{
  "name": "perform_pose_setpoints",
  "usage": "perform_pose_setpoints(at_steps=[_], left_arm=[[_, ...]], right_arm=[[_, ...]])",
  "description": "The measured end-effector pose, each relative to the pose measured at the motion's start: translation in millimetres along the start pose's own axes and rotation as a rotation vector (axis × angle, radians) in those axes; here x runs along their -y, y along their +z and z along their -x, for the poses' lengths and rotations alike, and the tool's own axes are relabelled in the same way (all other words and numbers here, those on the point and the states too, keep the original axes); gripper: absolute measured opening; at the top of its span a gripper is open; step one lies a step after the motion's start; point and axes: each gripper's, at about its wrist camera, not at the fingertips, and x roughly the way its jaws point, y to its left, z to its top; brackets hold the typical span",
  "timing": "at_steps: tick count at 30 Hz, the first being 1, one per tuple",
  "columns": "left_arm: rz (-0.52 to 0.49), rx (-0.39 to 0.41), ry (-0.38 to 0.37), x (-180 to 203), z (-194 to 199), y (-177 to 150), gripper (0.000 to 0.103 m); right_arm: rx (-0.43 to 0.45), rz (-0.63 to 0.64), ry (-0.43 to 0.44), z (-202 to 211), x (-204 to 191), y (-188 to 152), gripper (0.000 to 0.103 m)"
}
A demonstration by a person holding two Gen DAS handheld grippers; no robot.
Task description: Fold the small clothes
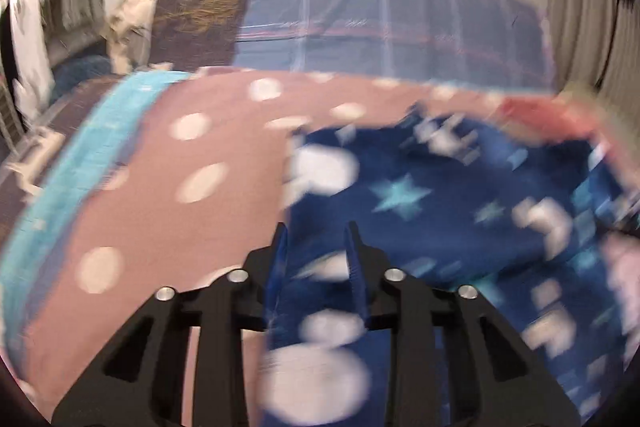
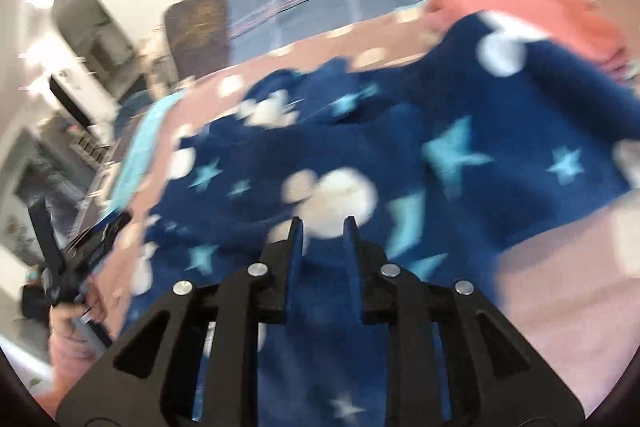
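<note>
Left gripper [image 1: 316, 247]: we find the jaws parted by a narrow gap, with nothing between them that we can make out; motion blur limits certainty.
Right gripper [image 2: 322, 241]: we find the same, a narrow gap between the jaws and no cloth visibly pinched.
Garment [image 2: 360, 155]: we note a navy fleece piece with pale stars and white blobs lying directly under and ahead of both pairs of jaws; its left edge runs just beside the left gripper's left finger.
Bedspread [image 1: 160, 187]: we see pink cloth with white dots, bearing the garment.
Orange cloth [image 2: 560, 11]: it lies at the garment's far right corner, touching it.
Plaid cover [image 1: 380, 15]: blue, at the far end against the wall.
Step in hand: we judge this an approach to the garment, before any grip.
Next move: we judge both jaws need to descend onto the near edge or corners and close on one layer.
</note>
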Motion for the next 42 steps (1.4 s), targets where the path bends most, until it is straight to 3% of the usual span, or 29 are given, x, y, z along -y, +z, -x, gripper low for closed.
perform_pose_setpoints(at_steps=[3, 4, 6, 8, 11, 14, 16, 20, 23, 26, 28, 29, 31, 35, 38, 42], left_arm=[[-0.029, -0.037, -0.032, 31, -31, 8, 0.03], [-0.06, -0.087, -0.015, 42, -53, 3, 0.03], [-0.109, -0.215, 0.014, 54, -95, -18, 0.032], [-0.15, -0.169, 0.05, 62, -104, -32, 0.033], [-0.15, -0.176, 0.058, 64, -102, -30, 0.034], [-0.148, -0.169, 0.058, 65, -101, -32, 0.034], [-0.16, -0.166, 0.074, 67, -100, -34, 0.035], [-0.189, -0.155, 0.115, 74, -103, -34, 0.038], [-0.197, -0.153, 0.128, 74, -101, -33, 0.039], [-0.195, -0.153, 0.127, 73, -101, -32, 0.039], [-0.19, -0.152, 0.123, 72, -101, -32, 0.039], [-0.188, -0.151, 0.121, 72, -101, -32, 0.039], [-0.184, -0.151, 0.116, 70, -101, -32, 0.039], [-0.181, -0.151, 0.115, 71, -101, -33, 0.039], [-0.172, -0.149, 0.105, 69, -101, -32, 0.039], [-0.145, -0.148, 0.077, 64, -101, -32, 0.039]], right_arm=[[-0.089, -0.034, -0.137, -40, 5, -8, 0.022], [-0.112, -0.048, -0.168, -51, 10, -13, 0.021], [-0.06, -0.047, -0.14, -47, 13, -21, 0.021], [-0.059, -0.042, -0.125, -32, 12, -23, 0.021], [0.046, -0.055, -0.121, 20, 32, -19, 0.028], [0.203, -0.15, -0.229, 83, 88, -7, 0.035], [0.296, -0.351, -0.298, 133, 152, -9, 0.037], [0.416, -0.697, -0.344, 198, 256, -40, 0.043], [0.442, -0.822, -0.319, 212, 300, -54, 0.048], [0.505, -0.874, -0.159, 213, 328, -55, 0.056], [0.523, -0.893, -0.156, 212, 336, -47, 0.038], [0.515, -0.889, -0.164, 205, 333, -42, 0.008], [0.537, -0.825, -0.187, 202, 306, -24, 0.008], [0.553, -0.583, -0.031, 201, 218, 15, 0.007], [0.476, -0.339, 0.136, 167, 109, 43, 0.007], [0.328, -0.151, 0.294, 98, 4, 51, 0.009]])
